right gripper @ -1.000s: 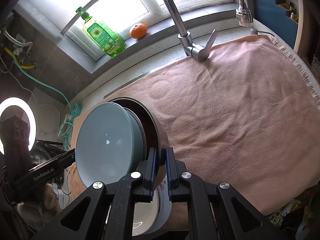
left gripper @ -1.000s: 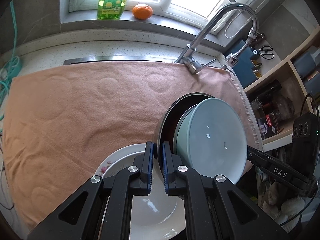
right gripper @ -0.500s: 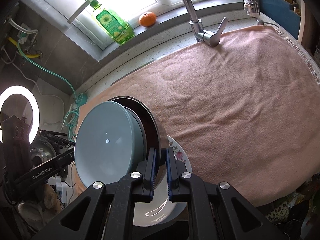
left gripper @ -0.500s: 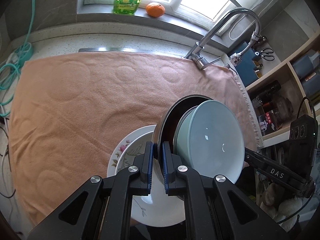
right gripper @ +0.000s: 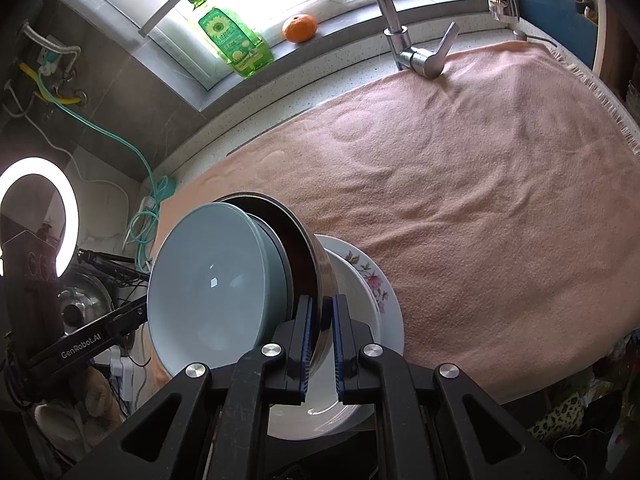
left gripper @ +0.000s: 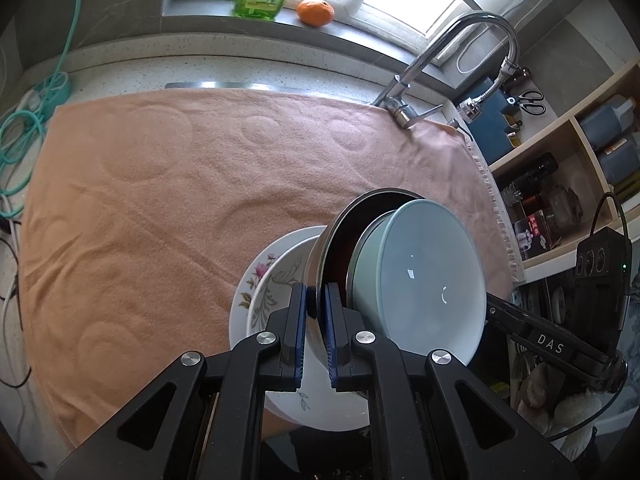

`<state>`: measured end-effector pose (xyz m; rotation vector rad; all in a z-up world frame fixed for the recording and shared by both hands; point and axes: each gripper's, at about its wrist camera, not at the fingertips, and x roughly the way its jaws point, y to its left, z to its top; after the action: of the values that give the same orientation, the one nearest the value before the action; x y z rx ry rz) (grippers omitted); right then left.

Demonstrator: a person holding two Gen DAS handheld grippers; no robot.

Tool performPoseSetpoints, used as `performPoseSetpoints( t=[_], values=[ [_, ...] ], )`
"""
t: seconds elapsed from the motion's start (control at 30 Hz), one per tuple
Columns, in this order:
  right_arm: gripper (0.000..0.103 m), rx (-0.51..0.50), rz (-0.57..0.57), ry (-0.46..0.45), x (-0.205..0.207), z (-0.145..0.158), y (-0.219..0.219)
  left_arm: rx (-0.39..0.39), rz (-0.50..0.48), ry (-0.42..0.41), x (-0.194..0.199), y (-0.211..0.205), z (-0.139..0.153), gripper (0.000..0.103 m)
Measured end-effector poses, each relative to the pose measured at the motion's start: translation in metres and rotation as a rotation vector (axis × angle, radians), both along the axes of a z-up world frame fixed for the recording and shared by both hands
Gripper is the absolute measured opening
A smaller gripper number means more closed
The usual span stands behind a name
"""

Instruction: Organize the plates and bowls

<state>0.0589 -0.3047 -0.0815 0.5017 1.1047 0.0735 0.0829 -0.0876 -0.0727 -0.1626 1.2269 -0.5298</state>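
A steel bowl [left gripper: 352, 220] with a dark inside holds a pale blue bowl [left gripper: 424, 276] nested in it. My left gripper [left gripper: 316, 320] is shut on the steel bowl's rim on one side. My right gripper [right gripper: 320, 328] is shut on the rim [right gripper: 308, 248] on the other side, with the blue bowl [right gripper: 212, 284] to its left. Both hold the pair above a white flowered bowl [left gripper: 276, 276] that sits on a white flowered plate [right gripper: 384, 284] on the peach towel [left gripper: 160, 200].
A chrome faucet [left gripper: 436, 60] stands at the towel's far side. A green soap bottle [right gripper: 232, 40] and an orange [right gripper: 300, 28] sit on the windowsill. Shelves with bottles [left gripper: 560, 184] are at the right. A ring light [right gripper: 36, 212] and cables are at the left.
Both grippers moved forward with the nested bowls. More of the flowered bowl and plate beneath now shows, and the towel and windowsill appear nearer.
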Motion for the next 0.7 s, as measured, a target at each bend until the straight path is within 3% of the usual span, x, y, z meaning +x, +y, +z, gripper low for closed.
performPoseSetpoints(
  t=[0.7],
  values=[
    [0.009, -0.002, -0.012, 0.055, -0.010, -0.018, 0.003, -0.005, -0.012, 0.046, -0.008, 0.005, -0.015, 0.007]
  ],
)
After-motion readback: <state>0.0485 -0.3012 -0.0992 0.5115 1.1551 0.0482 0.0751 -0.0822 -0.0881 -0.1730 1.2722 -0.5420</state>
